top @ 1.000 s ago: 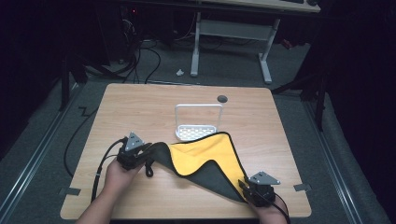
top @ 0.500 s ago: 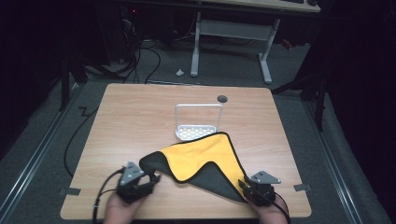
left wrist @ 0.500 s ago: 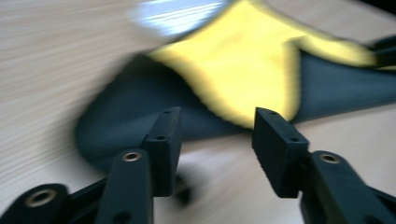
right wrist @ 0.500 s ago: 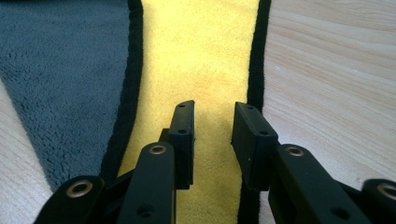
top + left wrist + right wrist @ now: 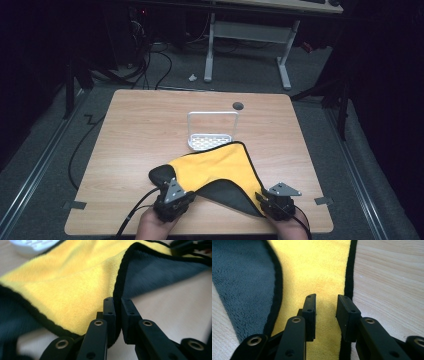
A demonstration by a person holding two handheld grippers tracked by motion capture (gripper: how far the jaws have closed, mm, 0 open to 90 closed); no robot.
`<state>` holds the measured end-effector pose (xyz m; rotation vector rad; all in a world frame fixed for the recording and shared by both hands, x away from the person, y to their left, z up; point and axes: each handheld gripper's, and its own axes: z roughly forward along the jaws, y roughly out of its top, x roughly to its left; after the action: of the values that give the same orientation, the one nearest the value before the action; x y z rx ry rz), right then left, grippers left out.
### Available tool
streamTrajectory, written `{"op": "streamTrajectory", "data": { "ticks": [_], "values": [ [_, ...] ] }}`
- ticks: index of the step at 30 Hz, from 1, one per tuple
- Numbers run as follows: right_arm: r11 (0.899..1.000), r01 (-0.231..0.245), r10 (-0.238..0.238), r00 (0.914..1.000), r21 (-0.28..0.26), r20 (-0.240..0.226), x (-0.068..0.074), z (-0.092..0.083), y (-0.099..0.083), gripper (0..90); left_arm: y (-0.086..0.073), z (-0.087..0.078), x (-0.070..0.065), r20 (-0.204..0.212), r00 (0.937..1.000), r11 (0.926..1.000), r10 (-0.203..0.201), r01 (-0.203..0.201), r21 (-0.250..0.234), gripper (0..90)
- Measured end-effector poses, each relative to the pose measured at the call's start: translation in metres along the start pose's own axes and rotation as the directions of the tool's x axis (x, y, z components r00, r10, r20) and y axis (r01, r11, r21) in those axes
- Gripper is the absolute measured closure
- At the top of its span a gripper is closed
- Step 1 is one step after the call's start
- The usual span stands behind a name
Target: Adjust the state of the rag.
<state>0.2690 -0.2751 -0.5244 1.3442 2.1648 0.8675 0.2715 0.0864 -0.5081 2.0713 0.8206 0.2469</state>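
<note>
A cloth [image 5: 215,162], yellow on one side and dark grey on the other with a black hem, lies spread at the table's front middle. My left gripper [image 5: 172,196] sits at its near left edge. In the left gripper view the jaws have just been closing, and the left gripper [image 5: 118,312] is now shut on the black hem [image 5: 120,285]. My right gripper [image 5: 276,201] rests at the cloth's near right corner. There the right gripper [image 5: 326,315] keeps a clear gap, with flat yellow cloth [image 5: 317,270] showing in it.
A small white rack [image 5: 212,116] stands behind the cloth, whose far corner overlaps the rack's front. A dark round hole [image 5: 238,105] marks the table [image 5: 140,125] farther back. Both hands are at the front edge. A desk frame stands on the floor beyond.
My left hand has left the cloth's left corner, moved toward the front edge and then right, and its jaws have closed on the near hem. The right hand has stayed put.
</note>
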Motion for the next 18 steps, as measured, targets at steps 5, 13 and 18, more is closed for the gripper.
{"op": "streamTrajectory", "data": {
  "ticks": [5, 13, 18],
  "values": [
    [1.0, 0.003, -0.002, 0.9997, -0.019, 0.025, 0.003, -0.004, 0.006, 63.8, -0.037, -0.023, -0.001, 0.014, 0.9983, 0.9969, -0.056, 0.055, 0.057, 82.4],
    [0.999, -0.014, 0.015, 0.9992, -0.032, 0.037, 0.0, 0.052, 0.088, 67.6, -0.043, -0.024, 0.003, 0.038, 0.9963, 0.9944, -0.077, 0.074, 0.076, 82.4],
    [0.998, -0.017, 0.012, 0.9959, 0.053, 0.09, -0.007, 0.11, 0.122, 73.8, -0.046, -0.024, 0.005, 0.061, 0.9947, 0.994, -0.083, 0.078, 0.077, 82.4]
  ]
}}
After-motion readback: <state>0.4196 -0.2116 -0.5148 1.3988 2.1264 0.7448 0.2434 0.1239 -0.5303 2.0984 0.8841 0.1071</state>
